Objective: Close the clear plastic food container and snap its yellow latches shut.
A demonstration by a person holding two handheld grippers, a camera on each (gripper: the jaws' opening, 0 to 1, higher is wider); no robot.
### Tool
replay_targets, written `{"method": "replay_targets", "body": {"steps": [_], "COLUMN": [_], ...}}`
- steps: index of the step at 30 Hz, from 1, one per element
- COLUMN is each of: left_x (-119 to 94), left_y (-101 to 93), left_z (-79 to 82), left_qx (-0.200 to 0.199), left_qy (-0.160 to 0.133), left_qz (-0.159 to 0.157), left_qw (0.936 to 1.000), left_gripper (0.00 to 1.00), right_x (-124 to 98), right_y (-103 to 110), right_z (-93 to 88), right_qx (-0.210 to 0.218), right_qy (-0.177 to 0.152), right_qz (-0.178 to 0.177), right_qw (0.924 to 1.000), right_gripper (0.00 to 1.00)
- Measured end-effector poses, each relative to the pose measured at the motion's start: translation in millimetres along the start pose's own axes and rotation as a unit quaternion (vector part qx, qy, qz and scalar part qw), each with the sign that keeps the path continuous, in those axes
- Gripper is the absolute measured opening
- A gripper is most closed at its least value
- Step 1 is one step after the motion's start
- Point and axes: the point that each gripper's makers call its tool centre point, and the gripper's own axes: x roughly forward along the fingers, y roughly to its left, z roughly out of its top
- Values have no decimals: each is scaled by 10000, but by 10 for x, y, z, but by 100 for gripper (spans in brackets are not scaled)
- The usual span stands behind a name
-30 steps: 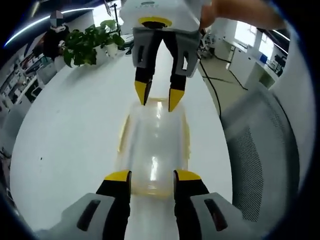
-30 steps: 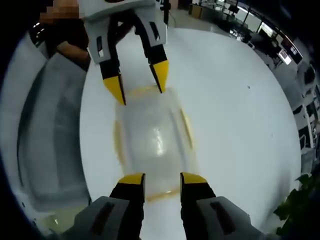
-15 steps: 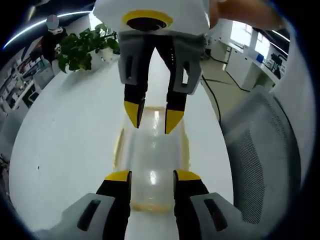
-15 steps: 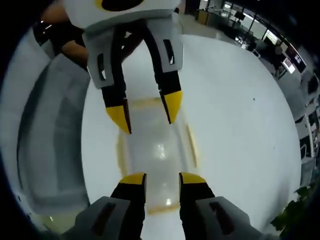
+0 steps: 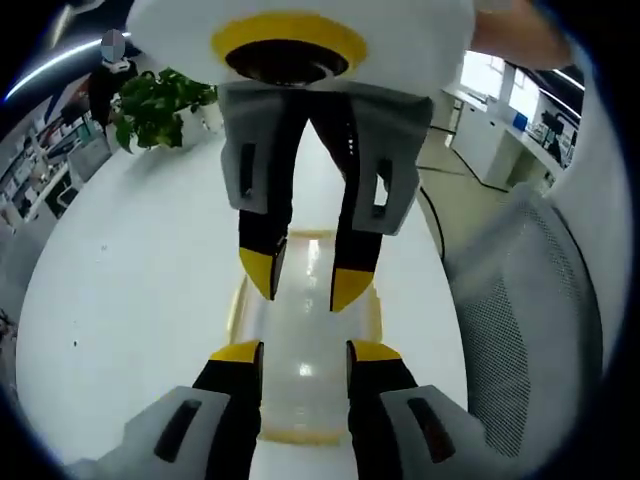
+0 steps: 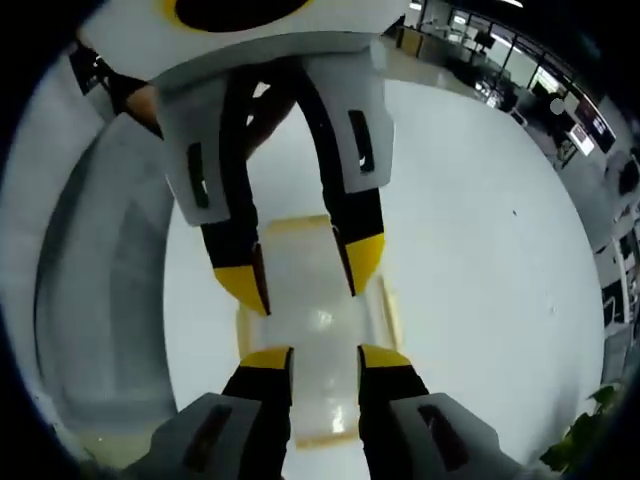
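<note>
The clear plastic food container [image 5: 304, 325] with a yellow rim lies lengthwise on the white table [image 5: 120, 300], its lid on top. One yellow latch [image 5: 236, 300] shows on its left side and another [image 5: 376, 308] on its right. My left gripper [image 5: 305, 352] hovers open over the near end of the lid. The right gripper [image 5: 306, 280] comes down from the top, open, over the far half. In the right gripper view, my right gripper [image 6: 325, 358] is open above the container [image 6: 315, 320], and the left gripper [image 6: 303, 272] faces it closely, tips almost meeting mine.
A grey mesh office chair [image 5: 520, 310] stands close beside the table, also seen as the chair [image 6: 100, 300] at left. A potted plant [image 5: 155, 100] sits at the table's far end. A person's arm [image 5: 510, 30] shows above. Desks fill the background.
The two grippers have drawn much closer to each other over the container; each looms larger in the other's view. Both stay open. The container has not moved.
</note>
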Motion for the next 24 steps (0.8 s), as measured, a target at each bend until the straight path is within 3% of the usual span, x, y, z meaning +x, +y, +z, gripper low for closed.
{"method": "replay_targets", "body": {"steps": [24], "left_x": [47], "left_y": [-80], "left_z": [-14], "left_qx": [-46], "left_qy": [22], "left_qz": [-176], "left_qw": [9998], "left_gripper": [34], "right_x": [61], "right_y": [-13], "right_z": [72], "right_qx": [-7], "right_qy": [-38], "right_qz": [34], "right_qw": [10000], "right_gripper": [23]}}
